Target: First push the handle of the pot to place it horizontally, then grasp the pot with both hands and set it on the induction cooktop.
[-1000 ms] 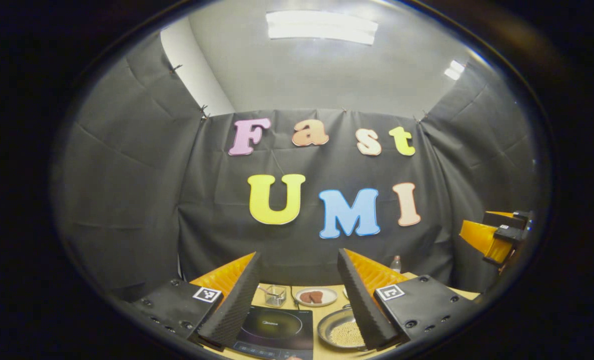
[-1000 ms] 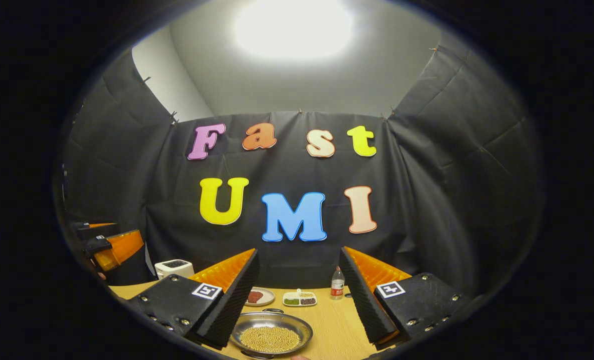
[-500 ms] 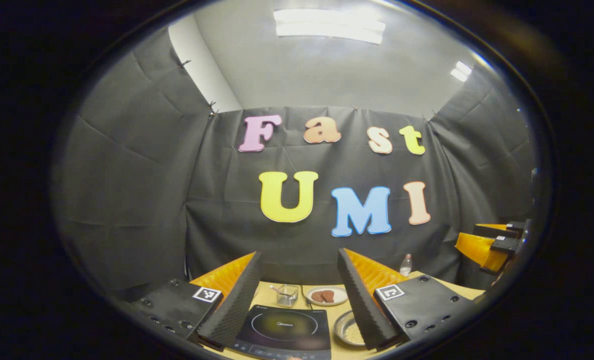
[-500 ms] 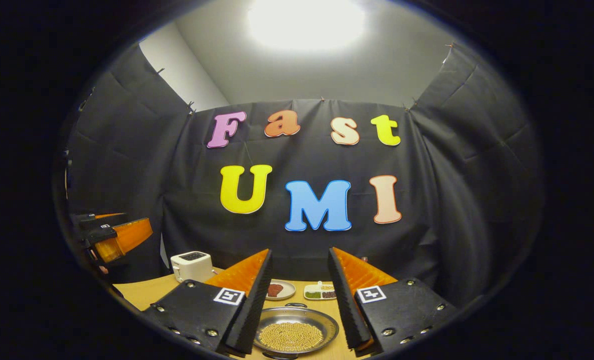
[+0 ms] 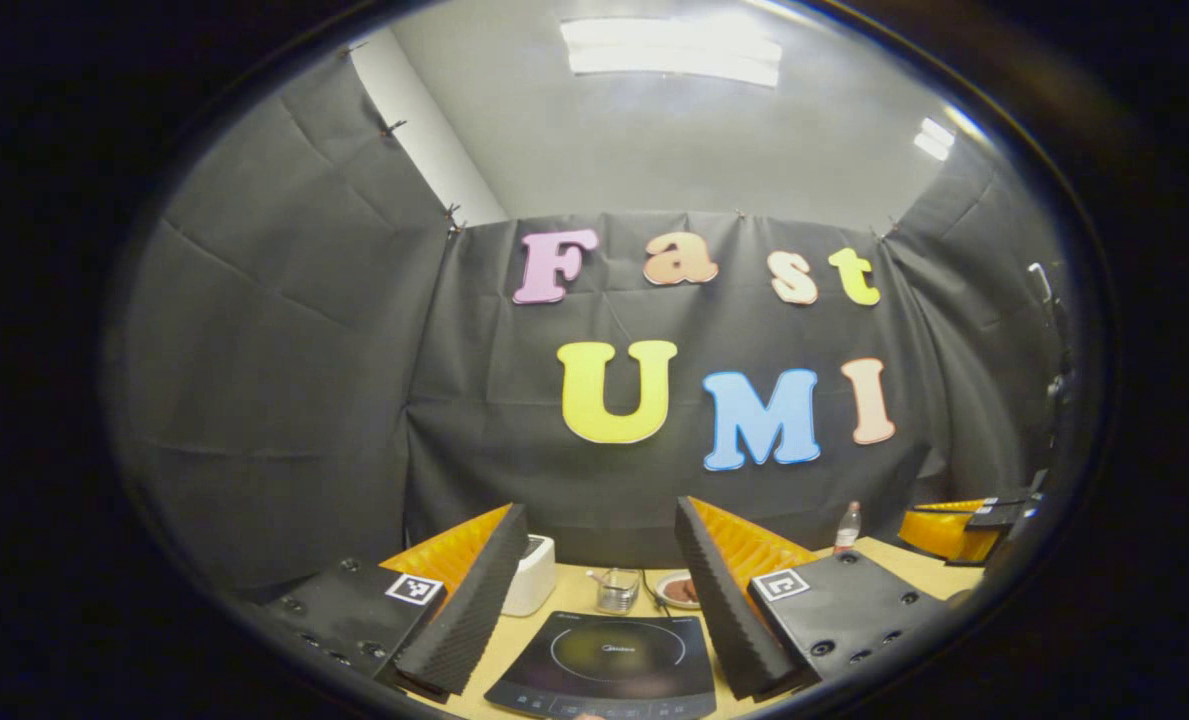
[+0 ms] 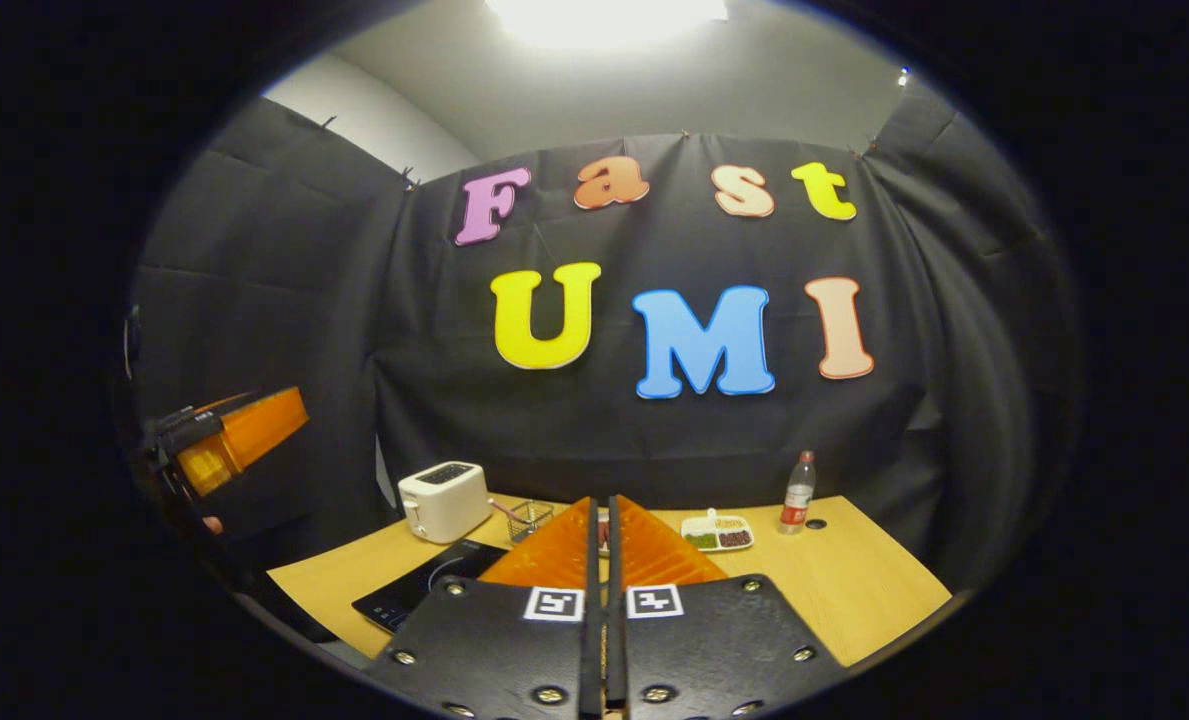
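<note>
The black induction cooktop (image 5: 604,660) lies on the wooden table, low between the fingers of my left gripper (image 5: 599,510), which stands open and holds nothing. In the right gripper view the cooktop (image 6: 424,590) sits at the table's left front. My right gripper (image 6: 602,505) is shut, its fingers pressed flat together with nothing seen between them, and they cover the table straight ahead. The left gripper (image 6: 224,450) hangs in the air at the far left of that view. The right gripper (image 5: 964,525) shows at the far right of the left gripper view.
A white toaster (image 6: 444,500) stands at the back left. Beside it are a small wire basket (image 6: 529,518), a tray of beans (image 6: 719,532) and a bottle (image 6: 799,492). A plate of brown food (image 5: 679,590) sits behind the cooktop. The table (image 6: 854,590) is bare at the right.
My right gripper went from open to shut and its view rose, so the pan of beans dropped out of sight behind the fingers. The left gripper swung left, centring on the cooktop.
</note>
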{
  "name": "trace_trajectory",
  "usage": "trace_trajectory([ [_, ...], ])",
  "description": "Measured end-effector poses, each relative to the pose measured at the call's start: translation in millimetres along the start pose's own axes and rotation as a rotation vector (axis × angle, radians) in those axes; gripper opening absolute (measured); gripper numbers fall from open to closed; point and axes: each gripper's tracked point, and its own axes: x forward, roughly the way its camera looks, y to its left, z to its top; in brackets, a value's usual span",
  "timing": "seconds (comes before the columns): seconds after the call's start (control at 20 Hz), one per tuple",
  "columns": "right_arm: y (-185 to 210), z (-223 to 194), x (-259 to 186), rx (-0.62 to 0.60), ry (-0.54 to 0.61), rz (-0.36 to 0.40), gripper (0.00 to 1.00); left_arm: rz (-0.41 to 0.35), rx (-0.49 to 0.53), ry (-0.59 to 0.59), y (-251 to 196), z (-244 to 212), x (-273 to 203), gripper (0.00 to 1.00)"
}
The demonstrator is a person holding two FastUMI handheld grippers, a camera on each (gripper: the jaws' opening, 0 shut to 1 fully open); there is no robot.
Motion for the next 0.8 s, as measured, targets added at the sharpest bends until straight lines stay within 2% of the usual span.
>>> trace_trajectory([
  [0.1,20.6,-19.6,8.8,-0.005,0.063,0.075,0.04,0.028,0.001,-0.003,7.4,-1.5,-2.1,0.99],
  [0.2,35.9,-50.3,13.4,-0.008,0.161,0.136,0.03,0.044,-0.003,0.011,9.3,-5.6,-7.3,0.96],
  [0.35,51.1,-86.7,19.3,0.018,0.276,0.202,0.03,0.072,0.007,0.023,15.1,-7.6,-11.6,0.99],
  [0.5,58.1,-118.8,20.6,0.028,0.366,0.236,0.03,0.096,0.013,0.029,20.0,-9.6,-19.4,0.96],
  [0.8,54.6,-196.9,25.9,0.083,0.591,0.255,0.04,0.14,0.034,0.059,31.3,-18.6,-30.3,0.97],
])
